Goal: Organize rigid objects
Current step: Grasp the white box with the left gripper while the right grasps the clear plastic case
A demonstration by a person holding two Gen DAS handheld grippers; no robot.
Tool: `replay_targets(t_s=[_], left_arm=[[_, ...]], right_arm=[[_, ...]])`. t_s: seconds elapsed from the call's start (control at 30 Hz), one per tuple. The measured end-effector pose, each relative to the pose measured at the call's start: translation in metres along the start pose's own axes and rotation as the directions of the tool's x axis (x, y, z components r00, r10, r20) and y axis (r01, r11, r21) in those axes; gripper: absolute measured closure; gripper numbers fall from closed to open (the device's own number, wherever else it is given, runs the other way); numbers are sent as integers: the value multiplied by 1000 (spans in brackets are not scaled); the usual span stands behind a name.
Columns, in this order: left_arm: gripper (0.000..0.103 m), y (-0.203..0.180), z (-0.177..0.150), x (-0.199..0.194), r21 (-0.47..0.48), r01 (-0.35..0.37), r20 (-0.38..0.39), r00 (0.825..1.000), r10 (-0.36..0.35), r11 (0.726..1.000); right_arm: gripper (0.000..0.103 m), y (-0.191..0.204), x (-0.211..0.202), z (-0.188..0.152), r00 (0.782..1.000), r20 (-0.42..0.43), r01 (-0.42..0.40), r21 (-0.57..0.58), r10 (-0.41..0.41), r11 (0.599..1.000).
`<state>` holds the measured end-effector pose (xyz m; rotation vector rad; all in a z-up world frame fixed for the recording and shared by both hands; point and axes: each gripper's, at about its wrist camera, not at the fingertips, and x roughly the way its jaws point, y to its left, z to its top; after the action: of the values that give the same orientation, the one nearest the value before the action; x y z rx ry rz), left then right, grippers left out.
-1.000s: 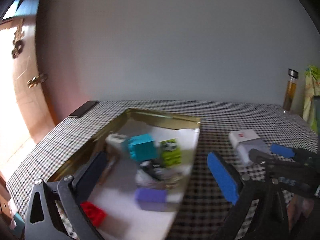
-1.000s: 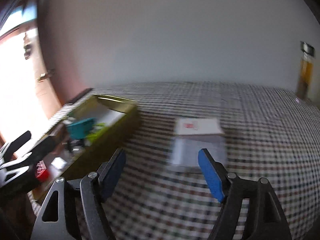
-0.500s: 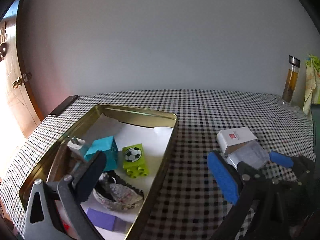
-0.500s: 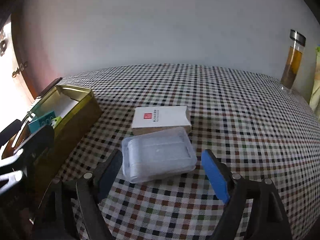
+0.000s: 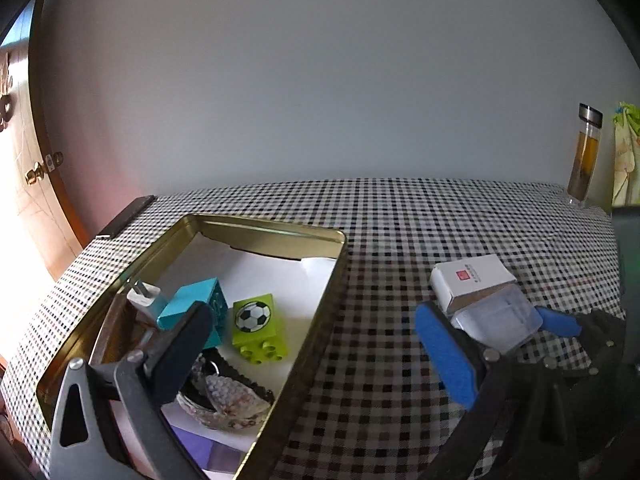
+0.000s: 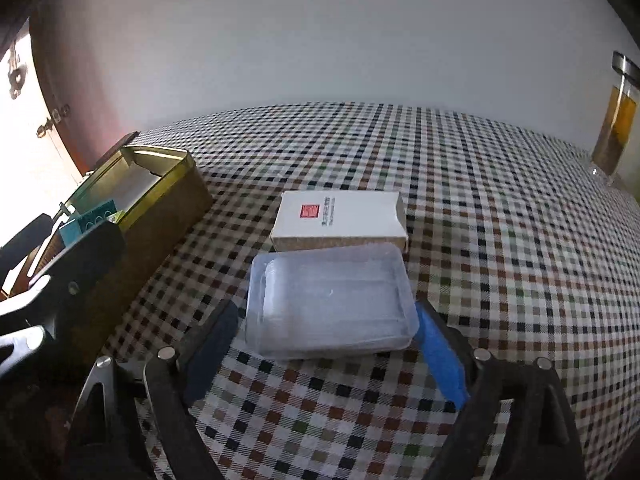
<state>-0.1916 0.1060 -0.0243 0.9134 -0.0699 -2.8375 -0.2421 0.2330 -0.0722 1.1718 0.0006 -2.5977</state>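
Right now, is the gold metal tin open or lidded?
Open: the gold metal tin has no lid, and its green football brick shows inside.

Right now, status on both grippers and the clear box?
Right gripper open, jaws just widened, straddling clear plastic box. Left gripper open over gold tin. White carton touching box's far side.
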Motion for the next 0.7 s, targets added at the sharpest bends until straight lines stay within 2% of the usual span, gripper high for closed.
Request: replay_targets(t_s=[0.13, 0.4, 0.57, 0.7], left_arm=[[1, -7, 2, 3, 13, 9, -6, 1000, -9, 1000], [1, -37, 8, 9, 53, 66, -30, 997, -65, 996], [1, -71, 14, 29, 94, 127, -101, 988, -118, 987], [1, -89, 21, 48, 76, 177, -162, 973, -163, 981]], right_arm=[[19, -12, 1, -2, 1000, -21, -21, 40, 21, 999], [19, -56, -19, -5, 997, 43, 55, 157, -63, 986], [19, -93, -30, -8, 989, 50, 126, 245, -142, 961], [19, -120, -39, -13, 982, 51, 158, 324, -184, 933]])
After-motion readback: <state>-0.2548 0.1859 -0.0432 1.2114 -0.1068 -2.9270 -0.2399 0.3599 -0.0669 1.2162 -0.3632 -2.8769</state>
